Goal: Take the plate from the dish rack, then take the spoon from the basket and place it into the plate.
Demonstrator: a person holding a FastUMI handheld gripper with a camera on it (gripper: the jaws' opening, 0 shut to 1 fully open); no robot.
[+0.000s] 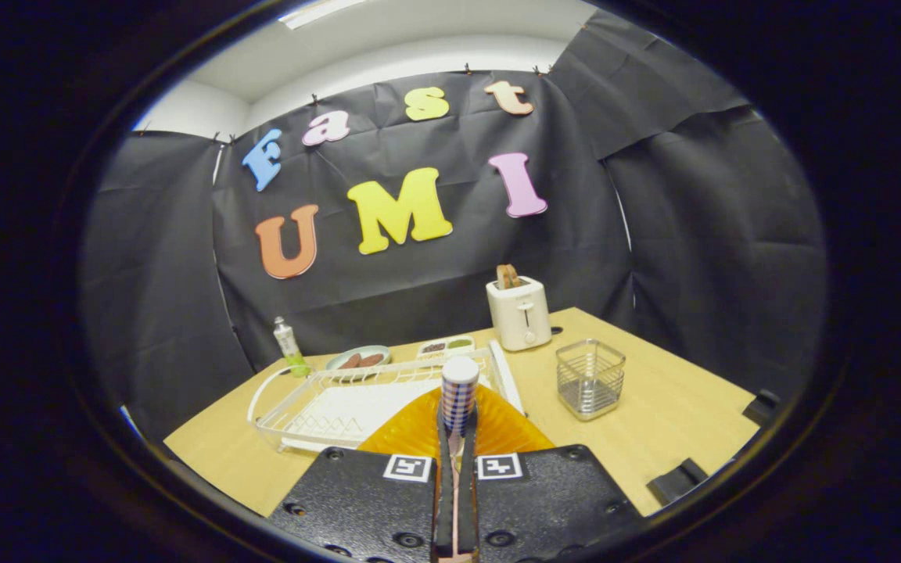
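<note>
Gripping spoon (459, 391) upright, fingers (445, 438) closed, above plate (411, 430)

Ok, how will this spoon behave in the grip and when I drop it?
Probably stiff: the spoon stands straight up from the gripper, whose jaws are shut on its lower part. Held so low, it may pivot or slip. Released, it could rattle on the ribbed orange plate below.
</note>
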